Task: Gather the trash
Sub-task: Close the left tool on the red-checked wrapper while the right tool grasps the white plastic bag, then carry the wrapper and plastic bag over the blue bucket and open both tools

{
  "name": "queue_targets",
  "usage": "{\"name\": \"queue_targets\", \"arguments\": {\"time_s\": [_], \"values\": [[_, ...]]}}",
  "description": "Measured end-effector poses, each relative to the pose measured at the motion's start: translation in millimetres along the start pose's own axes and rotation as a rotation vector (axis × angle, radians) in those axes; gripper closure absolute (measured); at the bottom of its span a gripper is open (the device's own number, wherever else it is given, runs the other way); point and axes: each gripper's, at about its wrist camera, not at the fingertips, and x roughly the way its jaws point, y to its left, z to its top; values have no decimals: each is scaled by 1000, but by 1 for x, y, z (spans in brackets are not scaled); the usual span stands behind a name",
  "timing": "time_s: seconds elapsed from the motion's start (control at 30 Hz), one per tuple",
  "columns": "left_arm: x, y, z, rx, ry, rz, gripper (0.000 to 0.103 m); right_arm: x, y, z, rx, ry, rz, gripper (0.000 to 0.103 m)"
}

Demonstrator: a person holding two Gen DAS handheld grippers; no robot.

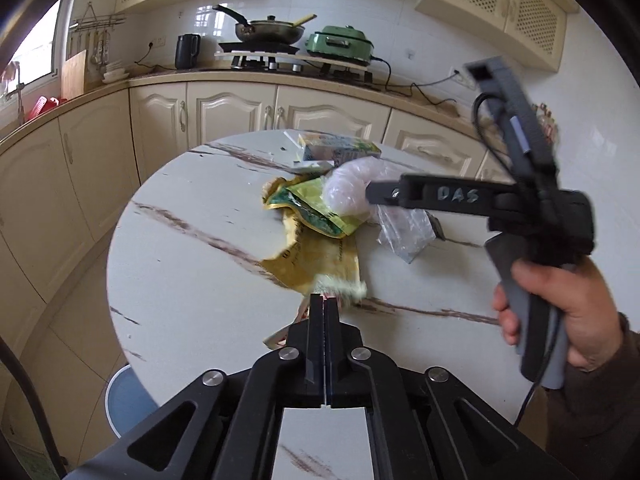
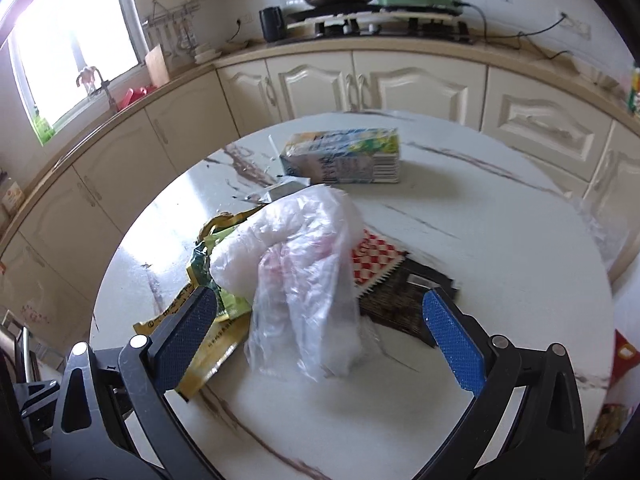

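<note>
- A round white marble-veined table [image 2: 460, 208] stands in a kitchen of cream cabinets [image 1: 232, 116].
- Litter heaped mid-table: one yellow-green foil wrapper [image 1: 316, 256], one clear crumpled plastic bag [image 2: 304, 280], one printed drink carton [image 2: 344, 156].
- Left gripper [image 1: 325, 300] is clamped on the wrapper's edge; right gripper [image 2: 320, 316] gapes around the bag.
- Only the right wrist view shows one red-checked packet [image 2: 376, 260].

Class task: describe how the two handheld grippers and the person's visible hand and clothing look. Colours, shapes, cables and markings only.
The left gripper is black, with silver pivot bolts on angular linkage arms. The right gripper is black too, with textured blue pads on its fingers. From the side it has a grey handle, a black cable and handwritten "DAS". The hand emerges from a dark brown sleeve.
</note>
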Motion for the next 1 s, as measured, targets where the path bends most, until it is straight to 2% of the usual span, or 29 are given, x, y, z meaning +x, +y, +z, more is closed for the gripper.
{"name": "queue_targets", "arguments": {"time_s": [0.07, 0.1, 0.13, 0.2, 0.23, 0.3, 0.33, 0.43, 0.5, 0.57, 0.73, 0.8, 0.9, 0.93, 0.97, 1.0], "values": [[-2, 2, -2, 8, 17, -16, 103, 10, 3, 0, -2, 25, 3, 7], [-2, 3, -3, 5, 17, -7, 103, 13, 3, 0, -6, 30, 4, 15], [-1, 5, -6, 3, 29, -22, 103, 17, 4, -1, -8, 38, 13, 32], [0, 6, -8, -4, 40, -35, 103, 22, 4, -4, -8, 52, 27, 50], [-2, 7, -9, -11, 39, -28, 103, 21, 5, -6, -24, 50, 24, 65], [-3, 6, -10, 6, 54, -46, 102, 16, 5, -10, -28, 38, 49, 73], [-3, 6, -10, 10, 55, -28, 100, 10, 4, -12, -29, 22, 59, 78], [-2, 7, -10, 16, 61, -18, 90, -11, -1, -18, -14, -32, 57, 80], [-4, 9, -11, 22, 53, -3, 54, -27, -4, -23, -3, -61, 67, 80], [-3, 10, -12, 27, 53, -3, 44, -46, -5, -30, -2, -89, 59, 80], [11, 4, -10, 60, 92, -7, 48, -75, -8, -48, 15, -113, 78, 79], [20, 1, -10, 80, 111, -5, 58, -82, -8, -53, 17, -114, 86, 79], [24, -2, -10, 93, 110, -4, 63, -90, -7, -57, 15, -122, 92, 79], [25, -3, -10, 100, 113, -3, 67, -92, -7, -58, 16, -126, 94, 79], [27, -4, -9, 109, 114, -3, 82, -94, -6, -59, 16, -130, 96, 79], [28, -5, -9, 113, 116, -3, 88, -95, -5, -59, 15, -129, 98, 79]]}}
